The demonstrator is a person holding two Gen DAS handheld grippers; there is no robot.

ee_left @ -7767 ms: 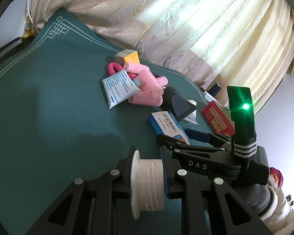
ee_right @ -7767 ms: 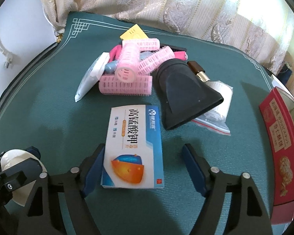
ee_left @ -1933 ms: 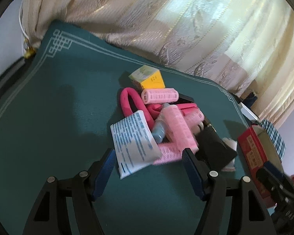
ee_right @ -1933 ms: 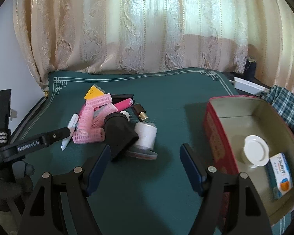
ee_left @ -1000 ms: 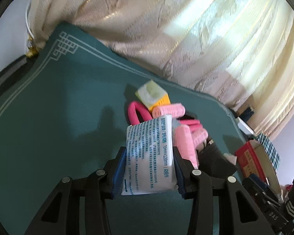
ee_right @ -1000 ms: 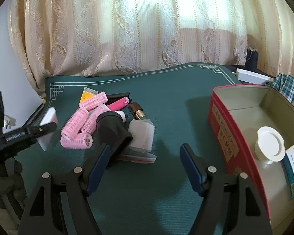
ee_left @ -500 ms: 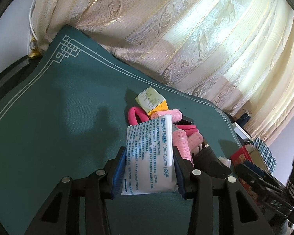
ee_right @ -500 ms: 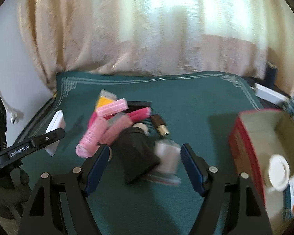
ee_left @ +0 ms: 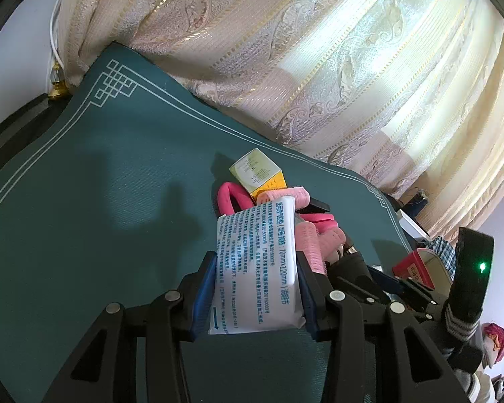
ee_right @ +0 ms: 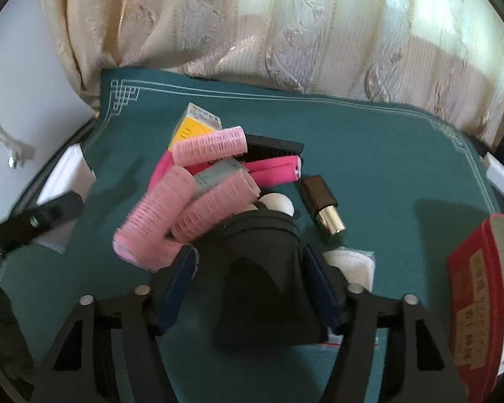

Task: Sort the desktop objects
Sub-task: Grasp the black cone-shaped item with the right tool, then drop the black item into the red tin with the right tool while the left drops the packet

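Rollers point(ee_right: 209, 145): three; red box point(ee_right: 470, 288): one

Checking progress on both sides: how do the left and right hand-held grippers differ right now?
The left hand-held gripper is shut on the white packet, held above the green mat; the right hand-held gripper is open. It straddles the black nozzle lying on the mat, with gaps beside both fingers. Both have blue-padded fingers.

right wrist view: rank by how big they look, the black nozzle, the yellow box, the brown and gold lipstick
1. black nozzle, by far the largest, though it sits right between the right gripper fingers, nearest the camera.
2. yellow box, partly hidden by a pink roller.
3. lipstick, close to the box; unsure.
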